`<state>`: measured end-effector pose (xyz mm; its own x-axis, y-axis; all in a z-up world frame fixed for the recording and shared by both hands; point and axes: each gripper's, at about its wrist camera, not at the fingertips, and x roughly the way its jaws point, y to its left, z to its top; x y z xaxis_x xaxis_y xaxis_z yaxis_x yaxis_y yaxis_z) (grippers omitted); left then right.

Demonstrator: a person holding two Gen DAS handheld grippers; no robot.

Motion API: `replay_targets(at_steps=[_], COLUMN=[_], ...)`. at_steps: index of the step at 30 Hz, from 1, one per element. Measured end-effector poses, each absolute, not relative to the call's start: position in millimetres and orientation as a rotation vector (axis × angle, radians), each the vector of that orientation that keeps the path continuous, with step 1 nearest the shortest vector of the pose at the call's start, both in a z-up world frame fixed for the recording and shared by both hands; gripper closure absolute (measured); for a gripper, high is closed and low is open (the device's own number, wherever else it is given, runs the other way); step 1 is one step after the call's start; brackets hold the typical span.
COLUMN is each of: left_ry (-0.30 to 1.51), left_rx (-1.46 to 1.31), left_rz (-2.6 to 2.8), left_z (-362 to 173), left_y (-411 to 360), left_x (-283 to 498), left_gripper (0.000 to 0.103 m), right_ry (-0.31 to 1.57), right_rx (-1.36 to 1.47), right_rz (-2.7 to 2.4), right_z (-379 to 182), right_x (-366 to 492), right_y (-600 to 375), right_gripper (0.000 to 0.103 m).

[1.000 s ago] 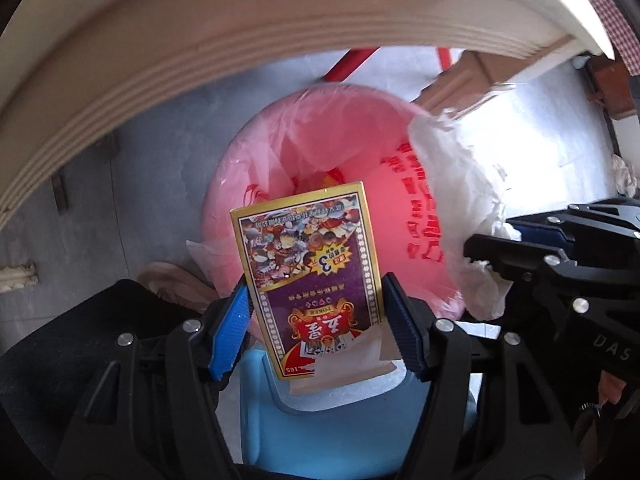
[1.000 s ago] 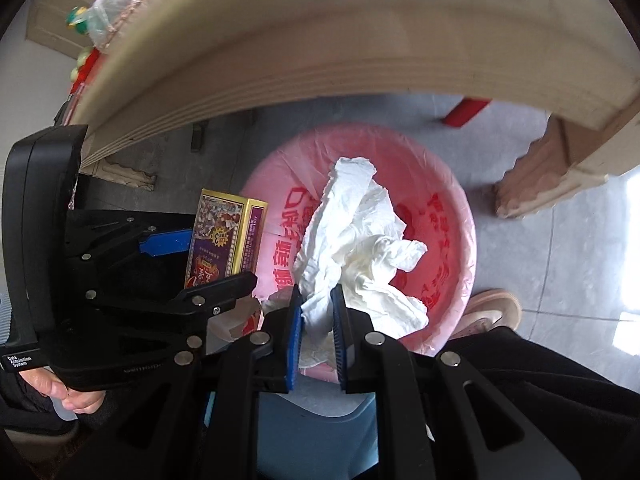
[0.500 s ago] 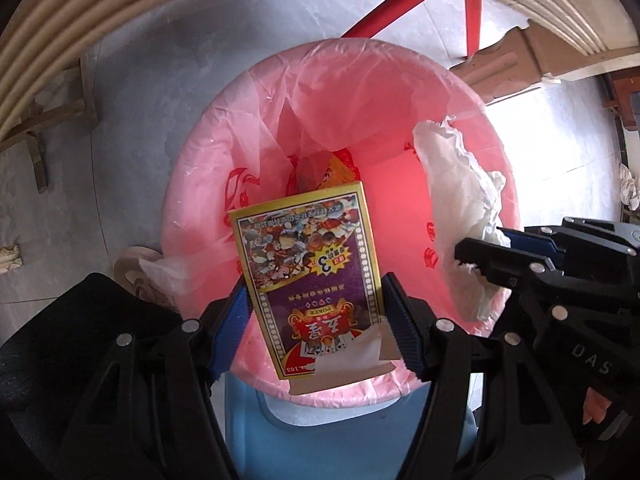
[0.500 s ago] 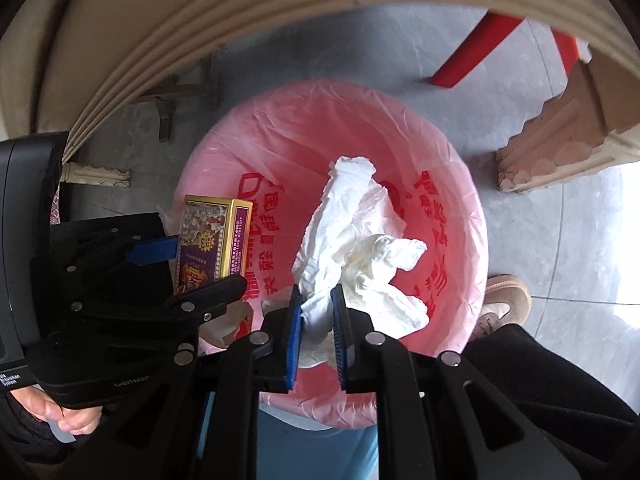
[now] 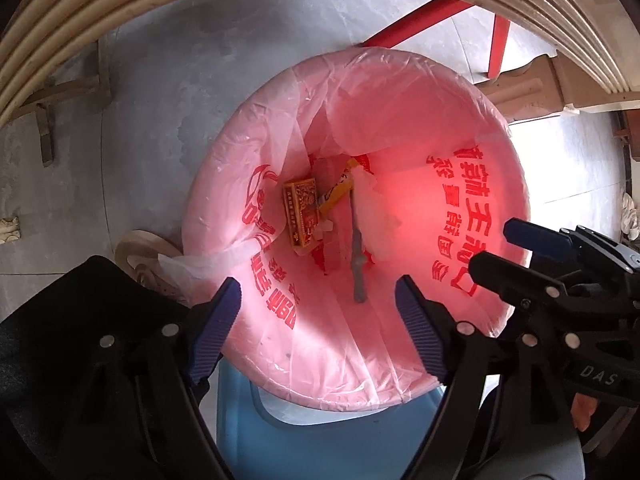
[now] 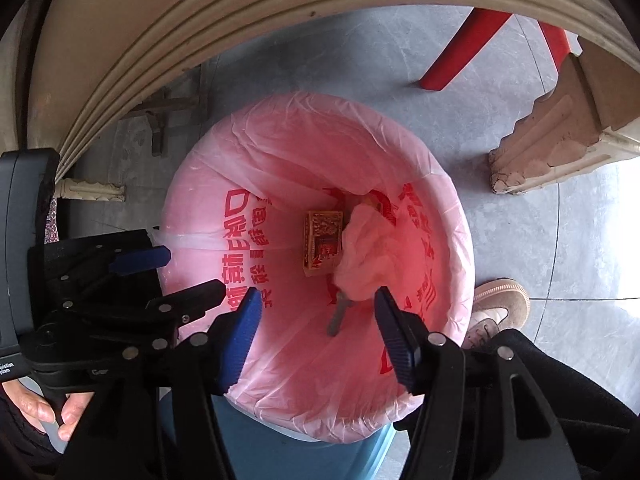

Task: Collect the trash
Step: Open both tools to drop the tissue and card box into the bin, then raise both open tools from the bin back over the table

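Observation:
A blue bin lined with a pink bag (image 5: 472, 216) (image 6: 224, 224) stands on the floor below both grippers. At its bottom lie the gold and purple card box (image 5: 301, 213) (image 6: 323, 240) and the crumpled white tissue (image 5: 374, 216) (image 6: 366, 258), beside a grey stick (image 5: 357, 270) and a yellow wrapper (image 5: 338, 194). My left gripper (image 5: 318, 324) hangs over the bin's near rim, jaws opening, nothing between them. My right gripper (image 6: 316, 326) does the same, jaws opening and empty. Each gripper also shows at the side of the other's view.
A cream table edge (image 6: 168, 32) arches over the top of both views. Red chair legs (image 6: 460, 48) and a carved table foot (image 6: 560, 120) stand on the grey floor beyond the bin. A person's shoe (image 6: 500, 308) (image 5: 140, 248) is beside the bin.
Both grippers opened. The card box left the left jaws and the tissue left the right jaws; both now lie at the bin's bottom. Both hands sank closer to the bin.

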<state>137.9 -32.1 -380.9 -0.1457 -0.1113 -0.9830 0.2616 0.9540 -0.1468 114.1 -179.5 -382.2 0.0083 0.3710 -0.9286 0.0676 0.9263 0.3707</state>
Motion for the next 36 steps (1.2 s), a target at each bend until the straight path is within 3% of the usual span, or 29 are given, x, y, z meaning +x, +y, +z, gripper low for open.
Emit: replay_targets(at_steps=[25,36], left_ry=[1.628,1.398], left_rx=[0.225,0.371], left_rz=[-0.308,-0.353], left_z=[-365.7,-250.8], left_y=[-30.3,-17.2], left_x=[126.9,90.9], left_gripper=[0.025,0.025], right_ry=[1.531,1.332], right_rx=[0.349,0.34], right_rz=[0.238,0.334], right_z=[-368.0,-258.5], right_x=[103.3,77.8], right_y=[-180.6,-172.8], right_gripper=[0.045,0.045])
